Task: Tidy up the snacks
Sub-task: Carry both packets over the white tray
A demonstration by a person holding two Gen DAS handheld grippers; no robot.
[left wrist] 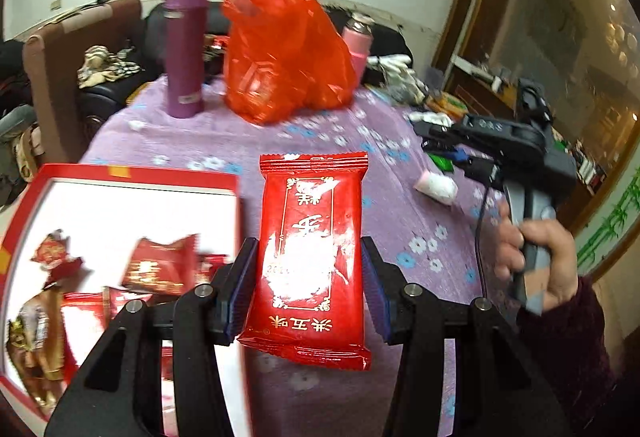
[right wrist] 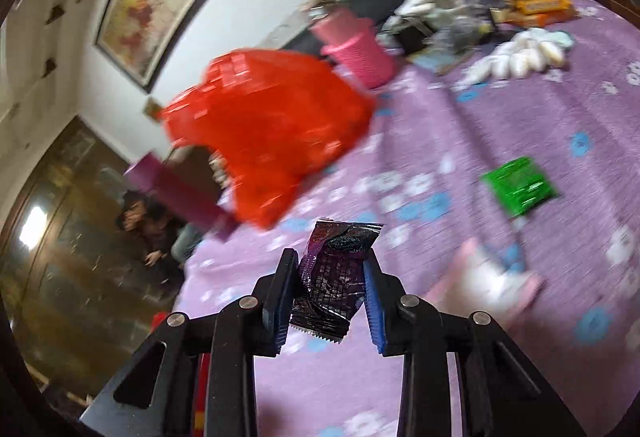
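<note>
The left gripper [left wrist: 308,277] is closed on a red snack packet [left wrist: 310,257], which is clamped at both long edges and held upright above the surface [left wrist: 400,221], covered by a purple floral cloth. Just left of the packet, a red-rimmed box [left wrist: 132,177] with a white interior is seen; several red-wrapped snacks [left wrist: 160,269] lie inside it.

The right gripper [right wrist: 330,291] is closed on a dark purple snack packet [right wrist: 334,277], which is crumpled between the pads and held above the surface. In the left wrist view, the right gripper's body [left wrist: 516,153] is seen held by the person's right hand [left wrist: 540,261] at the right side of the surface.

Further back on the surface, a red plastic bag [left wrist: 280,53] is standing, with a purple flask [left wrist: 186,49] to its left and a pink flask [left wrist: 358,45] behind it. A green packet [right wrist: 518,187] is lying flat on the cloth, well apart from both grippers. A pink-and-white packet [right wrist: 488,281] lies near the right gripper; it is blurred. White wrapped items [right wrist: 520,57] are piled at the far edge.
</note>
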